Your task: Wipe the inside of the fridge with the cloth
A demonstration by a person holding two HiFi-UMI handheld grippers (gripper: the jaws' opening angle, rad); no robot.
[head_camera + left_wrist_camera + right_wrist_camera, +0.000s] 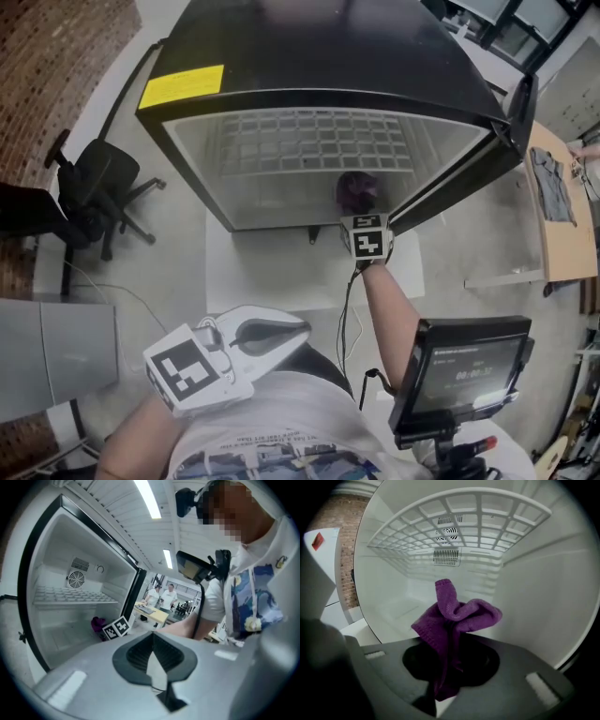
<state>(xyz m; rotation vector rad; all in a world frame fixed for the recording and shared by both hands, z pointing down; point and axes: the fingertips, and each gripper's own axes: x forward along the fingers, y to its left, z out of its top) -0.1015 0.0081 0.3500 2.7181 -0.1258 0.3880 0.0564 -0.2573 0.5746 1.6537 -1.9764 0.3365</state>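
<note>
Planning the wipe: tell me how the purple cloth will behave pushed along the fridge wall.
Likely floppy: the cloth bunches and folds above the right gripper's jaws. Probably light: one pinch holds it up. Its knit looks grippy, so it may drag, not slide.

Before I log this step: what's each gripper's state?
Left gripper: shut, empty.
Right gripper: shut on the purple knitted cloth.

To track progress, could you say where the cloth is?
In the head view, the cloth is clamped in the right gripper at the open fridge, below its shelf.
</note>
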